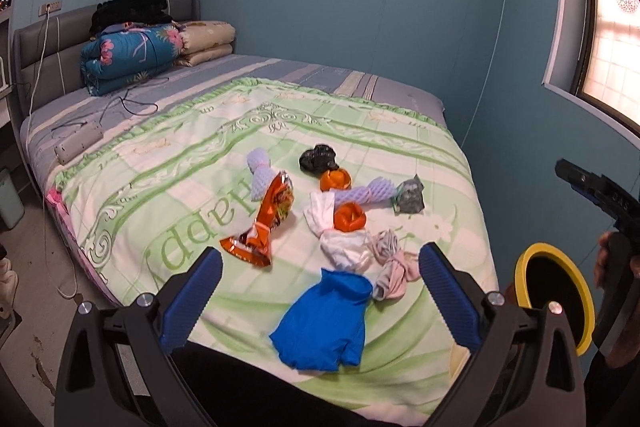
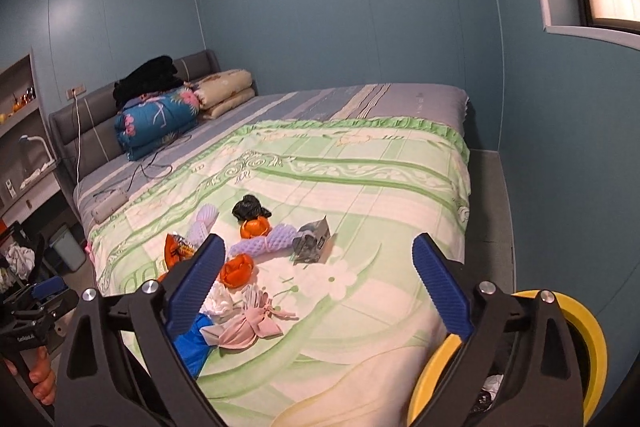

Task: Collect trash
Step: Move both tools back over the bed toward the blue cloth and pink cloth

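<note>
Lying crinkled foil wrapper (image 1: 262, 227), dimpled foam (image 1: 366, 191)

Two fisheye views, each looking forward and slightly downward past its own wide-set blue jaws. The left wrist view sits near the foot of a bed (image 1: 280, 131), litter (image 1: 320, 211) straight ahead between its jaws, a yellow-rimmed bin (image 1: 576, 287) beyond its right jaw. The right wrist view looks from further right: the same litter (image 2: 256, 267) lies toward its left jaw, the bin (image 2: 596, 343) behind its right jaw. Both share bed, litter and bin.
</note>
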Demonstrator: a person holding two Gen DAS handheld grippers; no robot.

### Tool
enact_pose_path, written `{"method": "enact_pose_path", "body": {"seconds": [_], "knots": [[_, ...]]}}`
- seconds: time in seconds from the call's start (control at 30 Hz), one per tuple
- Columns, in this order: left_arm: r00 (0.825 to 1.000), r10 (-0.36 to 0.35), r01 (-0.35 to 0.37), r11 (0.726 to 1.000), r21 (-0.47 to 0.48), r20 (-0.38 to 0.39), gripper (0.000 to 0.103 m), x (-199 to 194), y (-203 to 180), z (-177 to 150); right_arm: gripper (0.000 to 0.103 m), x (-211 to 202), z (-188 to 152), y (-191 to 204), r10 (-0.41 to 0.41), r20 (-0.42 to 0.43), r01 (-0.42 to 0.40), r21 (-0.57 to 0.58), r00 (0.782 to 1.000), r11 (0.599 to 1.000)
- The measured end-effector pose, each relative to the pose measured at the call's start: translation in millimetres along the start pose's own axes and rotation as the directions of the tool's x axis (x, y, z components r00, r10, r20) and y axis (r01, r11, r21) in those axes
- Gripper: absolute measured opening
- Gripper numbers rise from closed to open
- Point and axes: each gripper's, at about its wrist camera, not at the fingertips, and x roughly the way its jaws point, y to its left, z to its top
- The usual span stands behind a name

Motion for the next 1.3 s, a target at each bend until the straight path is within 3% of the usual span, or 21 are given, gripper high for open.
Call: {"method": "enact_pose_path", "body": {"seconds": [0.37,0.6,0.9,1.3], "knots": [[0.996,-0.052,0.048,0.998,-0.049,-0.073,0.095,28,14,-36,0.094,30,-12,29,0.001,-0.049,-0.004,-0.064,0.999,0.998],[0.989,-0.057,0.052,0.998,-0.035,-0.136,0.095,52,16,-61,0.094,62,-23,49,0.034,-0.148,-0.048,-0.09,0.988,0.995],[0.973,-0.074,0.066,0.997,-0.043,-0.218,0.095,85,16,-81,0.094,117,-45,71,0.033,-0.29,-0.071,-0.12,0.956,0.99],[0.96,-0.073,0.063,0.997,-0.046,-0.271,0.095,110,13,-84,0.094,174,-71,86,-0.007,-0.408,-0.07,-0.173,0.913,0.982]]}}
